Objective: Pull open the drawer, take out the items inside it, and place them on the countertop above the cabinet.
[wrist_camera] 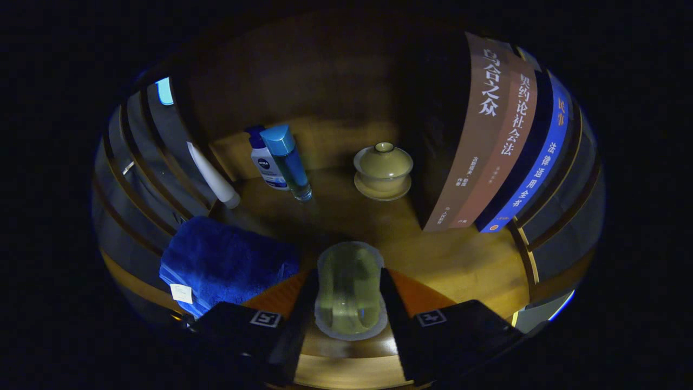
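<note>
In the gripper view, the gripper (350,292) has both fingers pressed on a clear glass cup (350,290) above the wooden countertop (465,260). Beyond the fingers stand two bottles (279,160), a lidded teacup (383,169), books (503,141), and a blue towel (227,262).

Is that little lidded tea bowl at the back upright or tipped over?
Upright: the lidded tea bowl sits level on its saucer, lid on, knob up.

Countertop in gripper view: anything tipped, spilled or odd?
No spill or damage. The white tube leans against the slatted wall. Lidded cup, bottles, books stand upright. Gripper holds a clear container between both fingers.
</note>
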The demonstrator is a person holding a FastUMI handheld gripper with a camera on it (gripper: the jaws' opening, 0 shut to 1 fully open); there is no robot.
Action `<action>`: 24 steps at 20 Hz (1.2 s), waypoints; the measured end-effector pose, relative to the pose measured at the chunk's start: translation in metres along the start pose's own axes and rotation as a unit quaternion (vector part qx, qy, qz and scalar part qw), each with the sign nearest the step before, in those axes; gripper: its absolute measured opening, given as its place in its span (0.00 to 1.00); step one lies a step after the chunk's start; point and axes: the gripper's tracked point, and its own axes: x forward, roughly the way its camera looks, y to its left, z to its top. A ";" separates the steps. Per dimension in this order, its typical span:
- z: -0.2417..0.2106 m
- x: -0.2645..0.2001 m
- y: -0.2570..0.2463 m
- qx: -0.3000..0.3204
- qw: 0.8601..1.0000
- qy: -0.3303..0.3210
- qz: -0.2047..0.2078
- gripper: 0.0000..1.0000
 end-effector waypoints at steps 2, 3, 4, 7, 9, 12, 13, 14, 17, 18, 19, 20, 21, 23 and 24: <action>0.000 -0.005 0.000 0.000 1.000 -0.002 0.002 0.84; 0.001 -0.009 0.001 0.002 1.000 -0.006 0.003 0.87; 0.001 -0.014 0.001 0.002 1.000 -0.010 0.003 0.97; -0.003 -0.030 0.003 0.004 1.000 -0.026 0.008 1.00; -0.010 -0.044 0.002 0.010 0.999 -0.038 0.008 1.00; -0.028 -0.064 0.000 0.019 0.999 -0.050 0.008 1.00; -0.036 -0.073 0.000 0.020 0.998 -0.054 0.008 1.00; -0.043 -0.081 -0.002 0.019 0.998 -0.059 0.006 1.00; -0.062 -0.114 -0.003 0.013 0.996 -0.089 0.003 1.00; -0.069 -0.128 0.000 0.011 0.995 -0.103 0.006 1.00; -0.075 -0.140 0.000 0.009 0.993 -0.117 0.009 0.99; -0.083 -0.152 0.001 0.006 0.991 -0.133 0.011 1.00; -0.092 -0.165 0.001 0.004 0.989 -0.150 0.010 1.00; -0.110 -0.189 0.000 0.002 0.983 -0.182 0.009 1.00; -0.120 -0.200 0.000 0.003 0.980 -0.198 0.010 1.00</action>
